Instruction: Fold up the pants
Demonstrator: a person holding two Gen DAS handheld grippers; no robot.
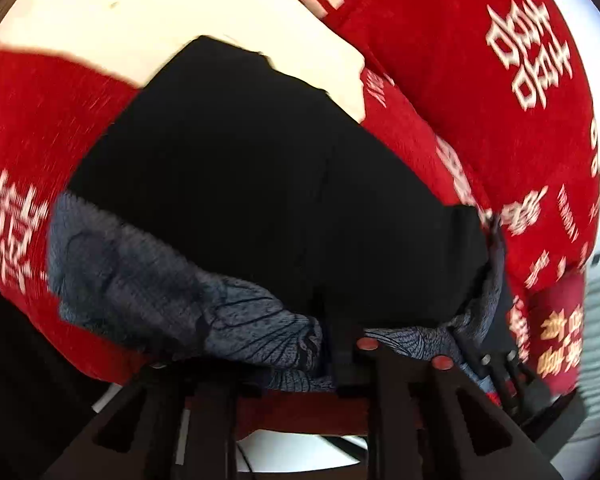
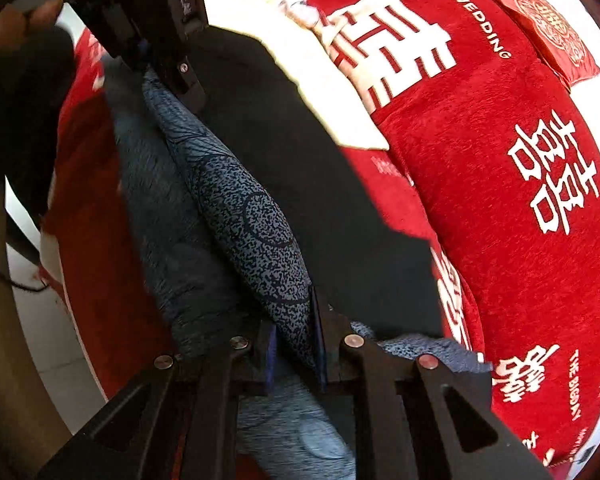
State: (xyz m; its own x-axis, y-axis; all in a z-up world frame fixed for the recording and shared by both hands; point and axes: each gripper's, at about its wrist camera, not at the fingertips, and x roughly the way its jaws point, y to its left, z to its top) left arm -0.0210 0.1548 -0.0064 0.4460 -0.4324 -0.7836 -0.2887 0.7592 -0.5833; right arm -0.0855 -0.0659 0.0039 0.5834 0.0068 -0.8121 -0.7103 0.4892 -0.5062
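Black pants [image 1: 260, 184] blurred, waistband bunched; left gripper [image 1: 342, 354] tips hidden

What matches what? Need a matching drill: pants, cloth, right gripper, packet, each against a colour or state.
1. pants
2. cloth
3. right gripper
4. packet

a. red with white characters
b. red with a round gold emblem
c. shut on blue-grey patterned fabric
d. black with a blue-grey patterned edge

Pairs: 1-d, 2-a, 3-c, 4-b
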